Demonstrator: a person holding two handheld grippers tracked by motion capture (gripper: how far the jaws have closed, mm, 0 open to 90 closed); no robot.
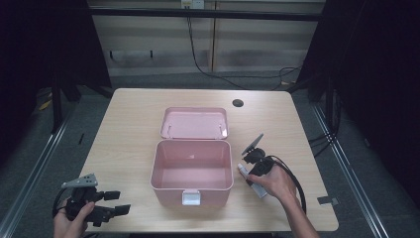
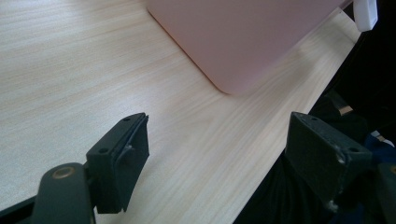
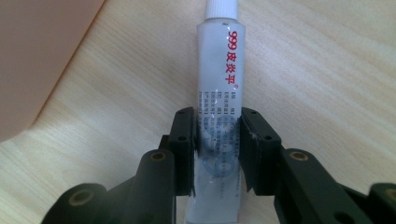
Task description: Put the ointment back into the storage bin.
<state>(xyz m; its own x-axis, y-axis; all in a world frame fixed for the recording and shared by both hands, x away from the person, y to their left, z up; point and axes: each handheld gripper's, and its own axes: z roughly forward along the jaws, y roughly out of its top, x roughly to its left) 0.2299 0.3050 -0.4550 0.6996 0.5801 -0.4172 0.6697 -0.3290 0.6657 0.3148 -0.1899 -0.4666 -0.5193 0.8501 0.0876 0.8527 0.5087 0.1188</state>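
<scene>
Nearest the person, at the front left corner of the tabletop (image 1: pixel 129 104), the left hand-held gripper (image 1: pixel 117 202) rests in a hand, its jaws standing wide apart with nothing between them. In the left gripper view the same jaws frame bare wood and the table's front edge, with the rounded corner of the pink box (image 2: pixel 243 42) lying beyond them, well clear of the pads.

On the front right, the right hand-held gripper (image 1: pixel 247 166) points away from the person, close beside the box's right wall. In the right gripper view its jaws are drawn in narrow on a white tube (image 3: pixel 218 102), both pads pressing the tube's lower body. The tube lies flat on the wood, its white cap pointing away from the gripper and red and dark print running along its length. In the high view the tube (image 1: pixel 253 184) shows partly under the hand, just to the right of the box, apart from it.

The pink box (image 1: pixel 192 171) sits in the middle, open and empty, with a white latch (image 1: pixel 191 198) on its front wall. Its wall stands between the tube and the box's inside. Behind it the lid (image 1: pixel 194 123) lies flat, inner face up. Farther back a dark round hole (image 1: pixel 237 103) marks the tabletop.
</scene>
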